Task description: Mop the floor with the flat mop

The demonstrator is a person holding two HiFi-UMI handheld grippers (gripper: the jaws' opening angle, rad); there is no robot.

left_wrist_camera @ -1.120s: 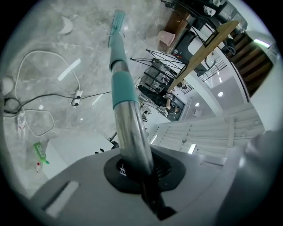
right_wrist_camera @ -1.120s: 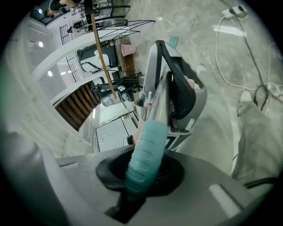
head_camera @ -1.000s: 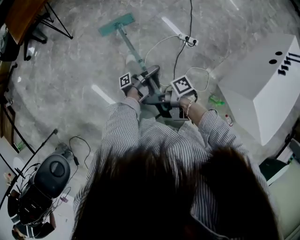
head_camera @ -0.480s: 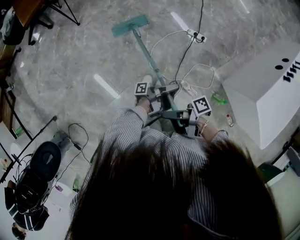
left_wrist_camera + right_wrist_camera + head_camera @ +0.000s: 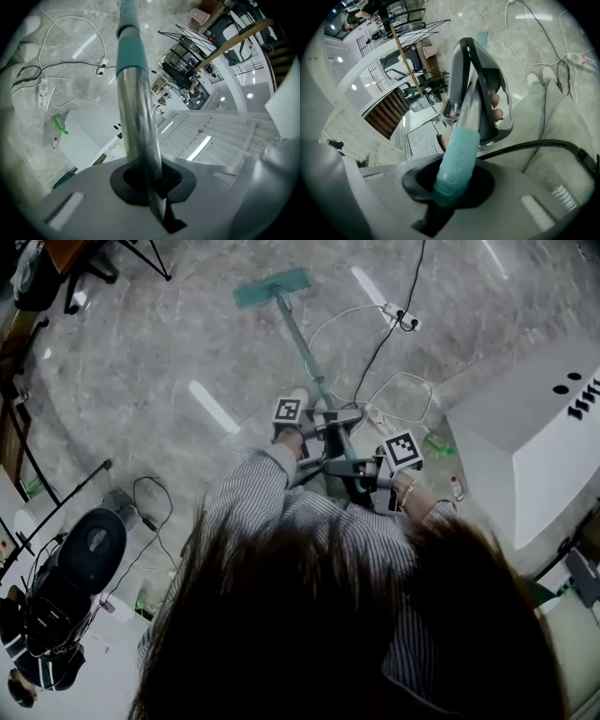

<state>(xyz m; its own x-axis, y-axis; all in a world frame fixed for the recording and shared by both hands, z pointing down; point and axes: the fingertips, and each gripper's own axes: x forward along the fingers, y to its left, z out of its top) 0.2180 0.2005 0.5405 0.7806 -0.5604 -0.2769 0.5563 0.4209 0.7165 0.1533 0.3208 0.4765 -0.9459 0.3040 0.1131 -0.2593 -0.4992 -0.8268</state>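
The flat mop has a teal head (image 5: pixel 272 287) lying on the grey marbled floor at the top of the head view. Its pole (image 5: pixel 309 362) slants down to my two grippers in front of the striped sleeves. My left gripper (image 5: pixel 330 418) is shut on the metal pole (image 5: pixel 136 117), just below the teal sleeve (image 5: pixel 131 51). My right gripper (image 5: pixel 361 474) is shut lower down, on the teal end grip (image 5: pixel 457 154). In the right gripper view the left gripper (image 5: pixel 483 93) shows just beyond, clamped on the same pole.
A power strip (image 5: pixel 401 317) with white and black cables lies right of the pole. A green bottle (image 5: pixel 433 441) lies beside a white cabinet (image 5: pixel 534 446) at right. A black round stool (image 5: pixel 89 554) with cables stands lower left, stand legs (image 5: pixel 141 254) upper left.
Over the second, both grippers with the handle shifted right and closer to the body in view, and the mop head sits further right. Little changed in the last half second.
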